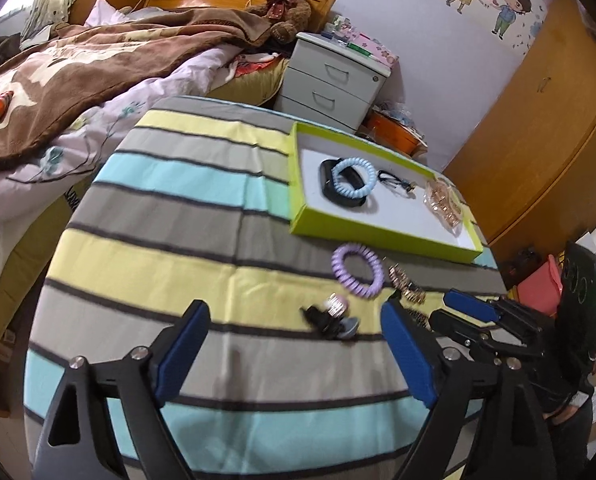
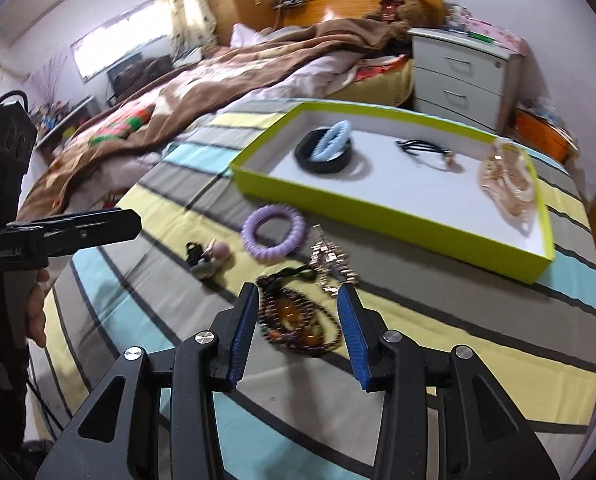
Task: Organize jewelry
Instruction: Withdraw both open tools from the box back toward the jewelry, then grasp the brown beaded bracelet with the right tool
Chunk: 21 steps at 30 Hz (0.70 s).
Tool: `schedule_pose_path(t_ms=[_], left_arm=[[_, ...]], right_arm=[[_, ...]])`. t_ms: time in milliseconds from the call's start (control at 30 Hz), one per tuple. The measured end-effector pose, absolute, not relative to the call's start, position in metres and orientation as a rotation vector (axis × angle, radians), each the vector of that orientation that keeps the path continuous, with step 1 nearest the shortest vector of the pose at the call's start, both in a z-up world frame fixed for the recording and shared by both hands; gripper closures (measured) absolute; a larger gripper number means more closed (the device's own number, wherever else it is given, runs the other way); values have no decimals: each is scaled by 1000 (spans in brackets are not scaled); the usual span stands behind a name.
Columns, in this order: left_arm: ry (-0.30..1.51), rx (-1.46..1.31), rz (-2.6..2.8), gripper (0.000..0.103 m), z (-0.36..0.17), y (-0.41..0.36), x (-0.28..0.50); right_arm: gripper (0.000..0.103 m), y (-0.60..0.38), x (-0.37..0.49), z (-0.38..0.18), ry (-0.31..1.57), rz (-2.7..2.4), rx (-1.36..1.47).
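A lime-green tray (image 1: 377, 236) (image 2: 337, 196) lies on the striped cloth. It holds a black band with a light blue coil tie (image 1: 351, 178) (image 2: 331, 140), a thin black cord (image 2: 421, 148) and a gold chain pile (image 1: 443, 202) (image 2: 505, 184). In front of it lie a purple coil tie (image 1: 339, 268) (image 2: 248, 232), a gold link bracelet (image 1: 407, 288) (image 2: 329, 264) and a small beaded hair tie (image 1: 331, 316) (image 2: 208, 258). My left gripper (image 1: 294, 312) stands wide open, the beaded hair tie just ahead between its tips. My right gripper (image 2: 298, 292) (image 1: 441, 307) is open around a dark beaded bracelet (image 2: 294, 320) lying on the cloth.
A bed with a brown blanket (image 1: 98, 64) runs along the table's far left. A white drawer unit (image 1: 333, 80) and an orange box (image 1: 393, 132) stand behind the tray, a wooden wardrobe (image 1: 537, 120) at right. A hand (image 2: 38, 312) holds the left gripper.
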State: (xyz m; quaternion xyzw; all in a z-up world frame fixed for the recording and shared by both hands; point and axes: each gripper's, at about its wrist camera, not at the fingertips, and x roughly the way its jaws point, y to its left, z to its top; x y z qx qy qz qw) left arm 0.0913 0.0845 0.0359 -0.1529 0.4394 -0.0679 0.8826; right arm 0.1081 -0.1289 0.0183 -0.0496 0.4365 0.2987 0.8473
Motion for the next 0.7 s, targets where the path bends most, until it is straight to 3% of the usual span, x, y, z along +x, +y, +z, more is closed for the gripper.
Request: schedule_pose_path(t_ms=[700], left_arm=[[1023,-339,-112,10,3,97,73]], right_arm=[[57,-91,109,-4,901,574,-342]])
